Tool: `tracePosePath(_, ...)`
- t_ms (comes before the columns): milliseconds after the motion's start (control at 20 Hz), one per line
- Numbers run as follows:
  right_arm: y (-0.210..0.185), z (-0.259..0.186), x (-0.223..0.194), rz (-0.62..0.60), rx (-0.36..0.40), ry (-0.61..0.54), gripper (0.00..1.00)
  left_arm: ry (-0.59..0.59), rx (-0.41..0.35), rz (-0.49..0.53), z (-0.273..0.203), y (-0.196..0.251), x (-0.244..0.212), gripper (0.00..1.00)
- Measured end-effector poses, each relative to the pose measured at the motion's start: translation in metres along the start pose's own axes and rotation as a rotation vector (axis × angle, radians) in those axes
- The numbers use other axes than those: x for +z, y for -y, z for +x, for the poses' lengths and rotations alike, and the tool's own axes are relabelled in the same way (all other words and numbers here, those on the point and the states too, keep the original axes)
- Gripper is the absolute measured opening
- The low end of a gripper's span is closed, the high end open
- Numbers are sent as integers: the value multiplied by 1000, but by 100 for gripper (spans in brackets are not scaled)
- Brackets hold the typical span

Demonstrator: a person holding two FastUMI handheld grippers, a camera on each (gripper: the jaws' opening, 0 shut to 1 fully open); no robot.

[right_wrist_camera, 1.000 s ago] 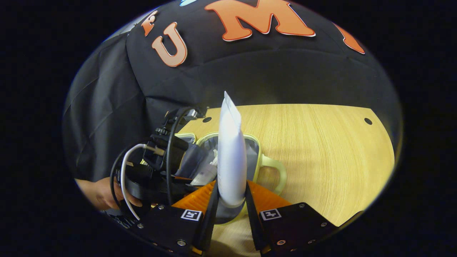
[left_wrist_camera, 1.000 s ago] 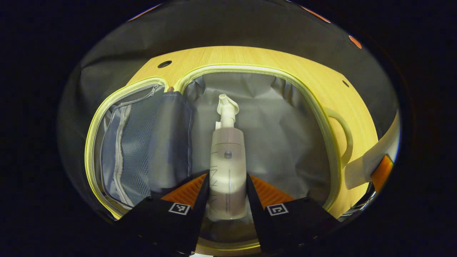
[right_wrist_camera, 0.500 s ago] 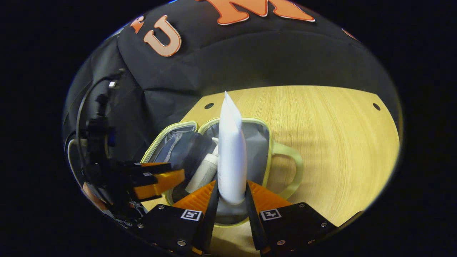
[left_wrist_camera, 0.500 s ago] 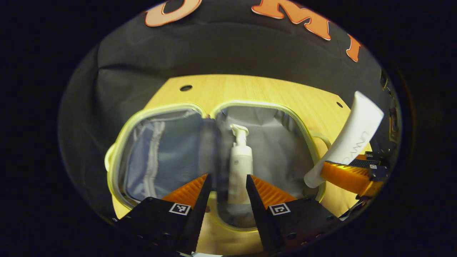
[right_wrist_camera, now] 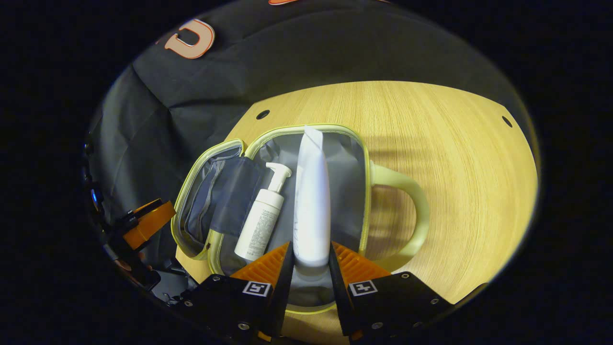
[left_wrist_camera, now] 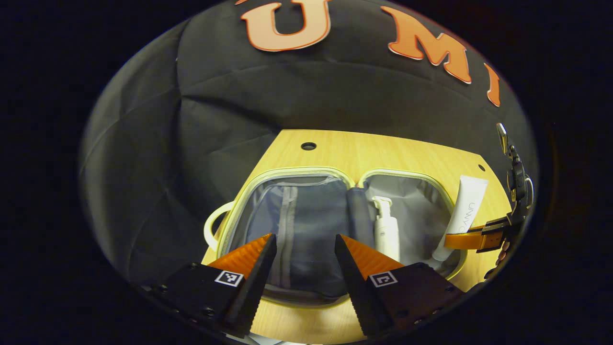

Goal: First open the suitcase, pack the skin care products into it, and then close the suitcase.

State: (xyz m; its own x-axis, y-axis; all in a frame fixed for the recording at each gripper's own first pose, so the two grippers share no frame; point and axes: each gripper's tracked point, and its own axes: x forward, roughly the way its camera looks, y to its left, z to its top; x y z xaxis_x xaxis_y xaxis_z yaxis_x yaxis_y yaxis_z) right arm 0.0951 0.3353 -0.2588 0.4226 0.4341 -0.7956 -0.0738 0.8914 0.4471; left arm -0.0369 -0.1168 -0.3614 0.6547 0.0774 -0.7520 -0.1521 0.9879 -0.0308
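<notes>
Right gripper view: the right gripper (right_wrist_camera: 310, 261) clamps the white tube (right_wrist_camera: 312, 201) over the open suitcase (right_wrist_camera: 364, 158), beside the pump bottle (right_wrist_camera: 261, 223). Lower the tube flat onto the lining before releasing. The left gripper (left_wrist_camera: 302, 249) is spread, empty.

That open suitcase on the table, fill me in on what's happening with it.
A person is packing skin care products with two handheld grippers. The suitcase lies open on the wooden table. A pump bottle already lies inside its right half. The right gripper is shut on a white tube, held over that same half beside the bottle. The left gripper is open and holds nothing, above the other half. Closing the suitcase is not yet done.
</notes>
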Motion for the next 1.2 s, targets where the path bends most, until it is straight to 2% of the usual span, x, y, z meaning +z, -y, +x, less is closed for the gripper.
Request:
tracePosePath(200, 4, 12, 1, 87, -37, -52, 46, -9, 55, -49, 8, -38, -5, 80)
tracePosePath(250, 9, 18, 4, 117, -75, -37, 31, -8, 65, -61, 10, -48, -7, 80)
tracePosePath(350, 12, 22, 5, 138, -102, -38, 18, -5, 88, -83, 15, -67, -8, 80)
tracePosePath(400, 12, 21, 4, 136, -108, -36, 16, -3, 103, -94, 17, -78, -9, 80)
tracePosePath(600, 11, 14, 7, 124, -113, -15, 14, -5, 154, -136, 31, -118, -13, 80)
tracePosePath(750, 13, -2, 22, 111, -119, 70, 14, 5, 161, -211, 39, -147, -10, 80)
tracePosePath(800, 14, -10, 30, 106, -124, 110, 16, 5, 143, -249, 43, -151, -8, 80)
tracePosePath(900, 19, -28, 43, 98, -141, 188, 26, -13, 124, -304, 51, -163, -11, 85)
tracePosePath(950, 23, -36, 47, 97, -155, 224, 36, -23, 123, -323, 57, -167, -13, 86)
tracePosePath(1050, 28, -52, 58, 91, -179, 301, 42, -33, 110, -351, 66, -174, -16, 87)
tracePosePath(1100, 30, -62, 63, 88, -187, 337, 52, -35, 96, -373, 71, -175, -16, 87)
tracePosePath(1200, 28, -75, 71, 87, -204, 405, 61, -64, 53, -443, 82, -174, -22, 87)
